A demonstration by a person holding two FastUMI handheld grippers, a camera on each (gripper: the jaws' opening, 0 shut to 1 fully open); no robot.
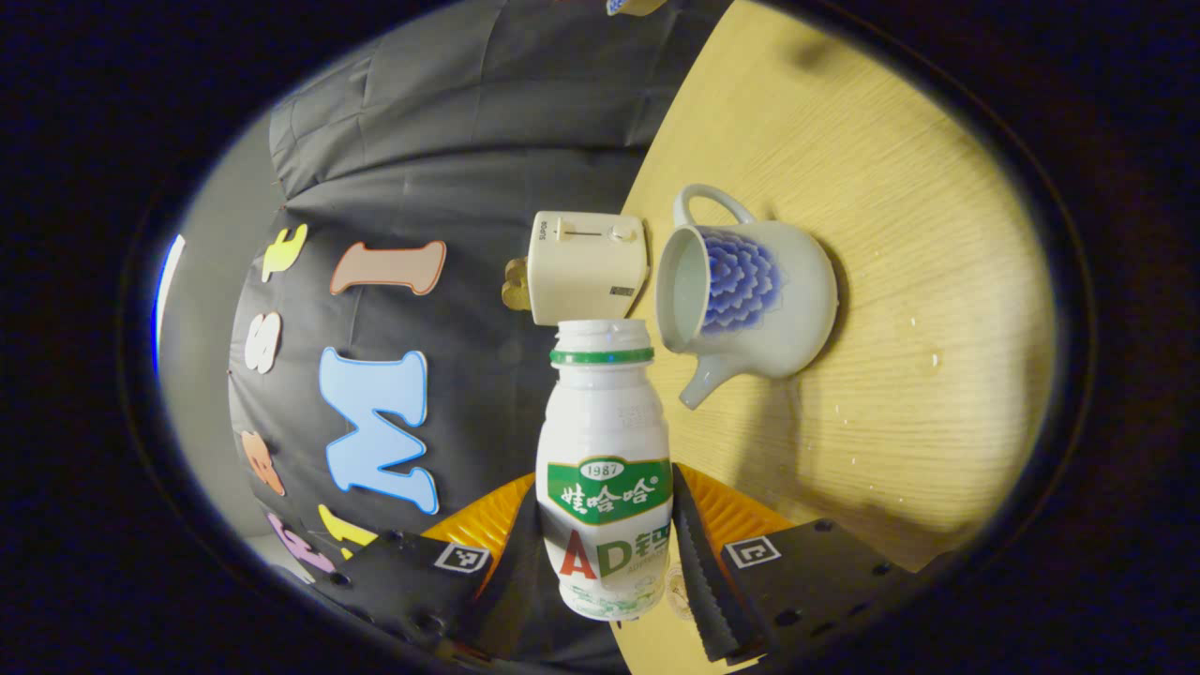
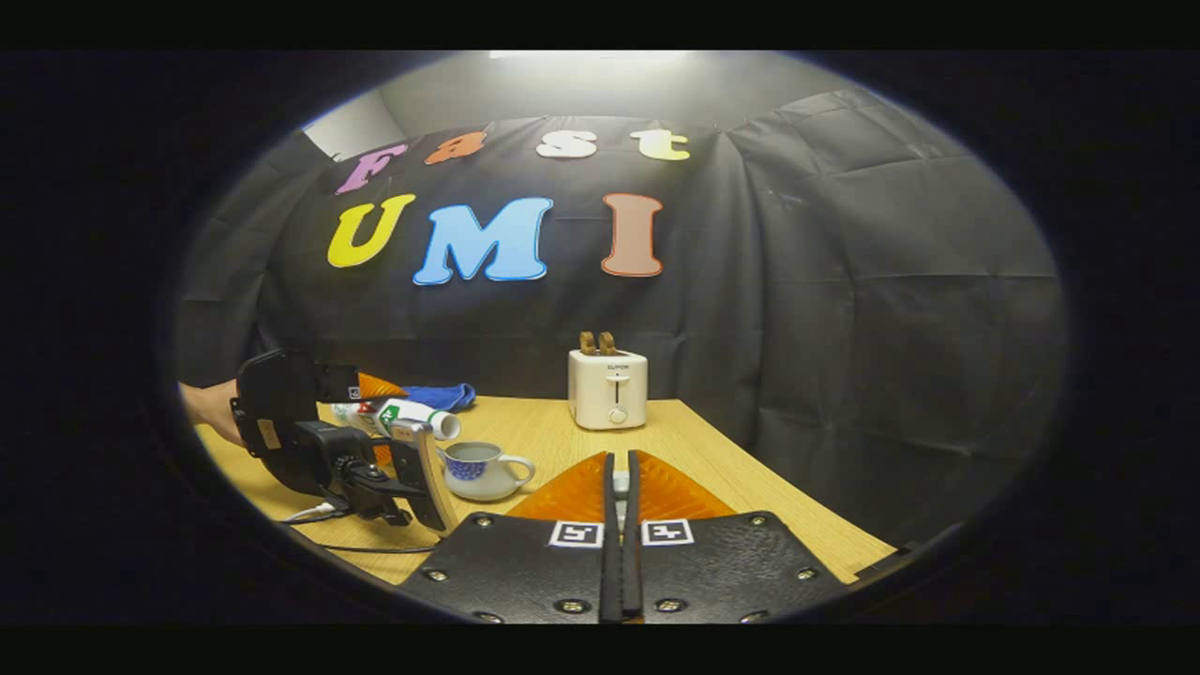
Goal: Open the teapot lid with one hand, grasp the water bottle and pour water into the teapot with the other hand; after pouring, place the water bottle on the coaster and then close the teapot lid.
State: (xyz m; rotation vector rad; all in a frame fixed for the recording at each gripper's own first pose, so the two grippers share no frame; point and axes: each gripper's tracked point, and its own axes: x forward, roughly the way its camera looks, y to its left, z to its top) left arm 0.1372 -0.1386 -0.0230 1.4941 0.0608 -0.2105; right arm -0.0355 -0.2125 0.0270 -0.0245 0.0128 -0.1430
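In my left gripper view, the booth's black cloth wall takes the left side. At the middle, my left gripper (image 1: 607,562) is clamped on the water bottle (image 1: 605,469), one finger pressing each side of its lower body. The bottle has no cap, and its open mouth with a green ring below it points forward, tipped toward the teapot (image 1: 750,300). Just beyond the mouth stands a cream toaster (image 1: 586,267). To the right of the bottle's neck the teapot sits on the wooden table (image 1: 891,234) with its lid off; its open top faces the bottle, handle at the far side, spout pointing near, blue flower pattern on its wall.

In my right gripper view, at the far left a hand (image 2: 211,408) holds my left gripper (image 2: 394,431) with the bottle lying nearly level above the teapot (image 2: 480,471). A blue cloth (image 2: 441,396) lies behind them on the table. The toaster (image 2: 607,386) stands at the middle with two slices sticking up. At the bottom my right gripper (image 2: 620,483) has its fingers nearly closed; something small and pale sits between them, but I cannot tell what it is.
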